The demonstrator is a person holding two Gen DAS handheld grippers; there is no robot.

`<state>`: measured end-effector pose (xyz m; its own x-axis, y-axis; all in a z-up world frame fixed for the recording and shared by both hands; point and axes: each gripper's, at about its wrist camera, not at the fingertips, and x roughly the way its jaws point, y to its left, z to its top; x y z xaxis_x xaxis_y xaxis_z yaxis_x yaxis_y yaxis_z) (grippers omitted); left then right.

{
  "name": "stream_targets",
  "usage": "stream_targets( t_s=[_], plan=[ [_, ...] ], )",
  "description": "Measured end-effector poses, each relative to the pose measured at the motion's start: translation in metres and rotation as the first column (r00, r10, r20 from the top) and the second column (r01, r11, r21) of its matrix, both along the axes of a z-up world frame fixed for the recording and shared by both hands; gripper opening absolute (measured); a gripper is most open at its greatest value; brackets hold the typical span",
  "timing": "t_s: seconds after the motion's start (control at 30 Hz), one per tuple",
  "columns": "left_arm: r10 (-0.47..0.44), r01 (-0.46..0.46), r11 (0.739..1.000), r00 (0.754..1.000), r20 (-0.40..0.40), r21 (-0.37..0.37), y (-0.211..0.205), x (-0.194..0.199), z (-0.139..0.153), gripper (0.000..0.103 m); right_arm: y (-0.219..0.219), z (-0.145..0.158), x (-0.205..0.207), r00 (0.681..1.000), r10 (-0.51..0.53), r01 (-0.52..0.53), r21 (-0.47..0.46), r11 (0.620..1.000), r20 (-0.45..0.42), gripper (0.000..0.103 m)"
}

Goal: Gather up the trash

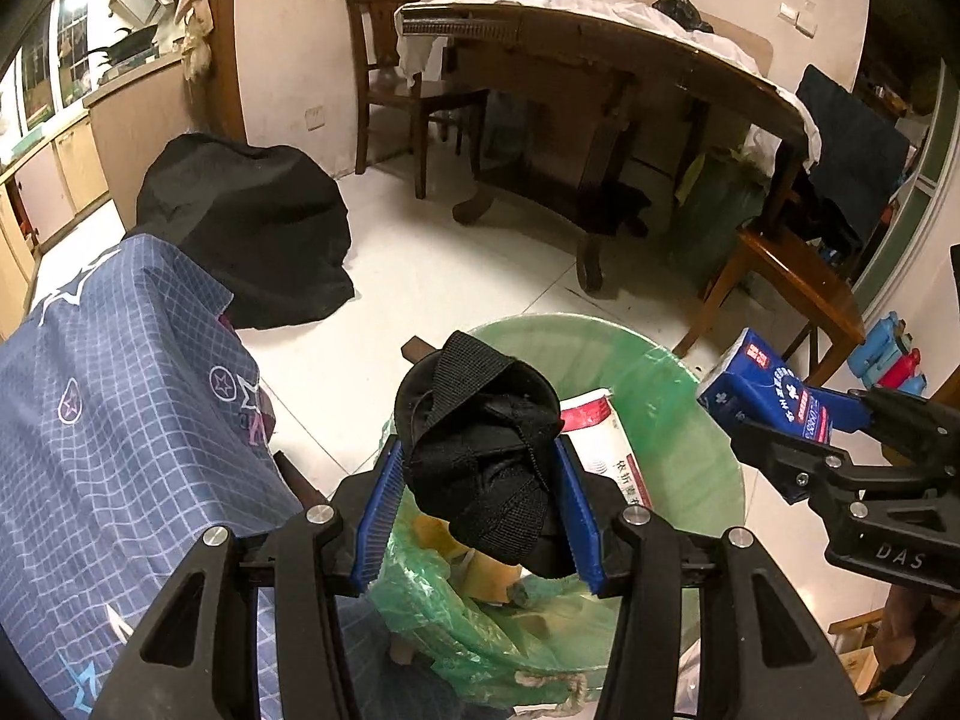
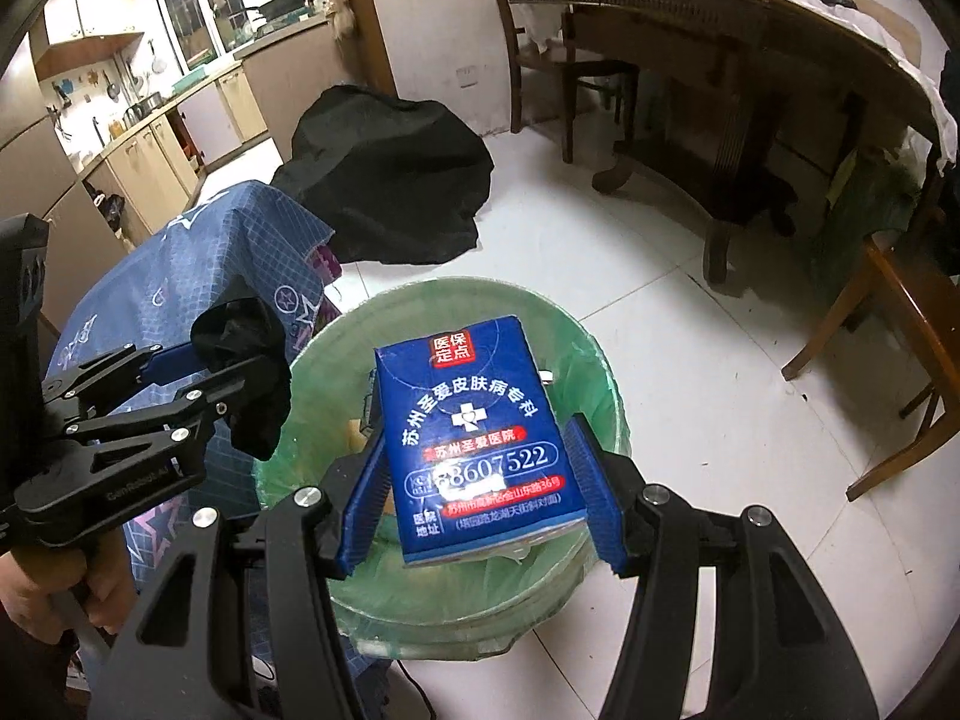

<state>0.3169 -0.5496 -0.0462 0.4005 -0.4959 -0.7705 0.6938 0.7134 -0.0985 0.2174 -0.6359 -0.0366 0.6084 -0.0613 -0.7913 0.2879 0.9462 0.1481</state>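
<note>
Left hand-held gripper (image 1: 477, 495) clenched on black strap bundle (image 1: 480, 450), over green-lined bin (image 1: 690, 420), white tiled floor (image 1: 480, 276).

A lived-in home, where a dining area opens onto a kitchen. A round wooden dining table (image 1: 630, 42) stands on white floor tiles with wooden chairs (image 1: 408, 90) at its edges and cloths heaped on top. Past a doorway, kitchen cabinets (image 2: 162, 150), a lit window (image 2: 198, 18) and hanging utensils (image 2: 102, 90) line the counter.

Blue box (image 2: 480, 438) reads "8607522"; right claw (image 1: 798, 420) "DAS".
</note>
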Motion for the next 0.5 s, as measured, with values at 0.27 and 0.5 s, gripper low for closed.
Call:
stream_targets(
  t_s=[0.27,0.5],
  plan=[
    [0.010,-0.010,1.000,1.000,0.006,0.007,-0.002,0.007,-0.006,0.056,-0.008,-0.004,0.003,1.000,-0.008,0.008,0.005,1.000,-0.001,0.057],
    [0.034,-0.034,0.999,0.999,0.033,0.009,0.004,0.009,-0.004,0.079,-0.013,-0.001,0.000,0.999,-0.024,0.024,0.012,1.000,0.027,0.065]
  ],
)
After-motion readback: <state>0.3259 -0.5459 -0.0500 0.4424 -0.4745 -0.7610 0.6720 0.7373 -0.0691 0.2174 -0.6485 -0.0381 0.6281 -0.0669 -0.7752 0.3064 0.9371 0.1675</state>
